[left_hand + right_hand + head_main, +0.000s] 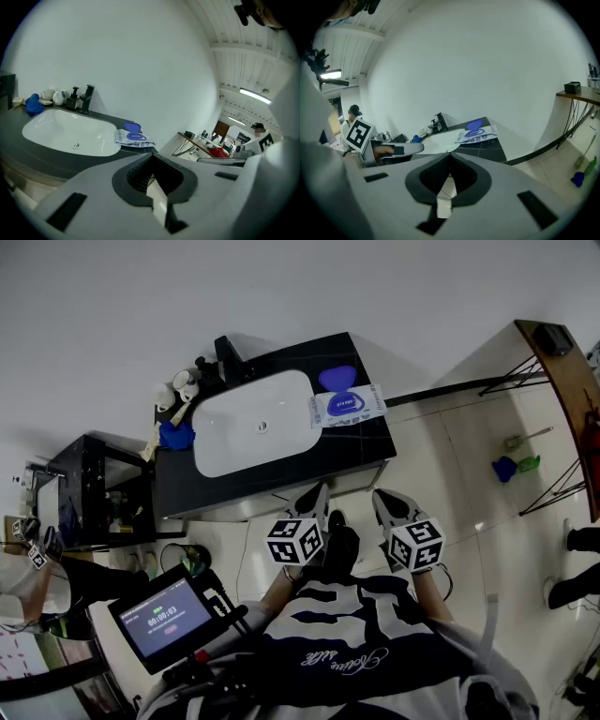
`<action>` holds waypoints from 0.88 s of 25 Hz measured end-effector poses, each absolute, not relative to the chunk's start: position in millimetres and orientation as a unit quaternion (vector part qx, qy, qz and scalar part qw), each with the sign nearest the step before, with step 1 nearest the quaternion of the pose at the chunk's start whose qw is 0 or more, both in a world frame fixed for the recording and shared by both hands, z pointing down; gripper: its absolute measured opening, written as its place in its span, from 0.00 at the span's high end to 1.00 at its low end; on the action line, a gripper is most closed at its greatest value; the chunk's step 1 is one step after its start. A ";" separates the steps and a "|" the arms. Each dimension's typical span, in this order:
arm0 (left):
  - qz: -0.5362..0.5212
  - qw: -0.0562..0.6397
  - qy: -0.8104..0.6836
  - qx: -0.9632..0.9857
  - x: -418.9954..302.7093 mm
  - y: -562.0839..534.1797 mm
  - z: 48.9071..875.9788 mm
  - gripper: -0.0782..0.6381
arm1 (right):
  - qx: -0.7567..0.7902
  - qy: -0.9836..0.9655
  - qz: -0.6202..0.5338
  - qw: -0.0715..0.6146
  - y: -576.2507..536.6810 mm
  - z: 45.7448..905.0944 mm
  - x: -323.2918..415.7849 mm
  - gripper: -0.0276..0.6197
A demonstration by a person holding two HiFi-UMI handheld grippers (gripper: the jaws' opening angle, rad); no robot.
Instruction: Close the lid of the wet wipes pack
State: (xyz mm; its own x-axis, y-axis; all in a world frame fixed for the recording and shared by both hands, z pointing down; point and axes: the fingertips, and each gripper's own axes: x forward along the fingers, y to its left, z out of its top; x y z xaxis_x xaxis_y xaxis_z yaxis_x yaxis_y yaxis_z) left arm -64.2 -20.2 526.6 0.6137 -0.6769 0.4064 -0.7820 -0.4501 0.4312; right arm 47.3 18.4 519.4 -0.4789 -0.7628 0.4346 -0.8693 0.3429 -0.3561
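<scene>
The wet wipes pack (349,407) lies flat on the black counter (366,442), just right of the basin. Its blue lid (337,379) is flipped open toward the wall. The pack also shows in the left gripper view (133,138) and in the right gripper view (478,134), far ahead of the jaws. My left gripper (319,491) and right gripper (380,495) hang side by side in front of the counter, close to my body and well short of the pack. Both are shut with nothing between the jaws (150,155) (449,154).
A white basin (253,423) fills the counter's middle, with a black faucet (228,357), cups and a blue cloth (176,435) behind and left. A black shelf (84,488) stands left, a timer screen (161,618) by my waist, a wooden table (567,371) right.
</scene>
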 end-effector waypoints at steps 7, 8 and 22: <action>0.117 0.336 -0.419 0.835 -74.2 -124.2 562.9 0.89 | 0.514 -0.807 0.268 0.110 -81.4 531.0 53.9 0.96; 0.118 0.346 -0.417 0.832 -72.6 -133.3 567.7 0.89 | 0.515 -0.806 0.269 0.116 -89.9 532.9 56.4 0.96; 0.256 0.397 -0.427 0.771 -45.5 -222.3 651.9 0.89 | 0.436 -0.843 0.248 0.193 -246.8 563.1 91.4 0.96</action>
